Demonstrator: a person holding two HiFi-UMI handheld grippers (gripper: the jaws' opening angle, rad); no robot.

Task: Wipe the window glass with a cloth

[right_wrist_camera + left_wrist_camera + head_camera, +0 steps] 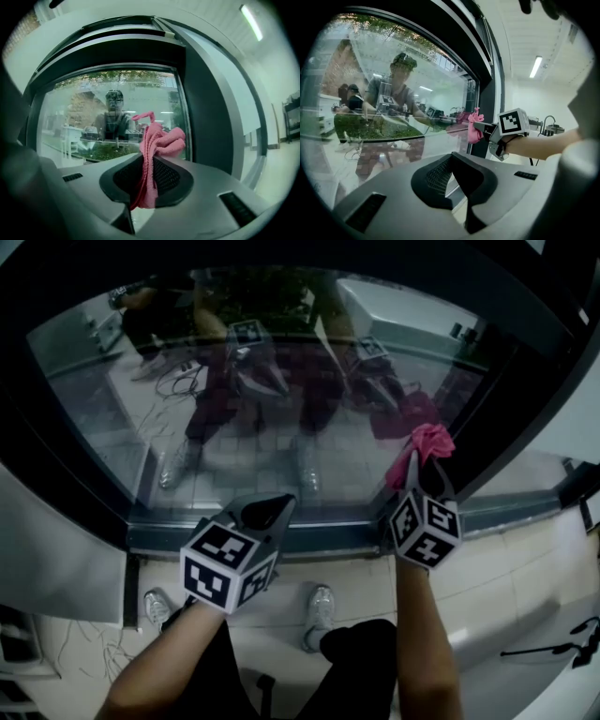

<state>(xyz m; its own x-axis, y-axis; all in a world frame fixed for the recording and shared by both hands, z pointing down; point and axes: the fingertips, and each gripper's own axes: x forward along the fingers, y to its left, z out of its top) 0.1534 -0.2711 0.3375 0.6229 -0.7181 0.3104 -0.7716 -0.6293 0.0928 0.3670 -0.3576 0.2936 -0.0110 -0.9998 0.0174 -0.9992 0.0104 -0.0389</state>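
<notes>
Some cloth [159, 140] hidden between right fingers [169, 178]

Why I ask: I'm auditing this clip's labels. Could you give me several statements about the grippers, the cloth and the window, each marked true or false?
1. The right gripper is shut on the cloth. True.
2. The left gripper holds a second cloth. False: its jaws are together with nothing between them.
3. The cloth is blue. False: it is pink.
4. The window glass shows a reflection of the person and both grippers. True.
5. In the head view the cloth is at the left end of the glass. False: it is at the right end, near the dark frame.
</notes>
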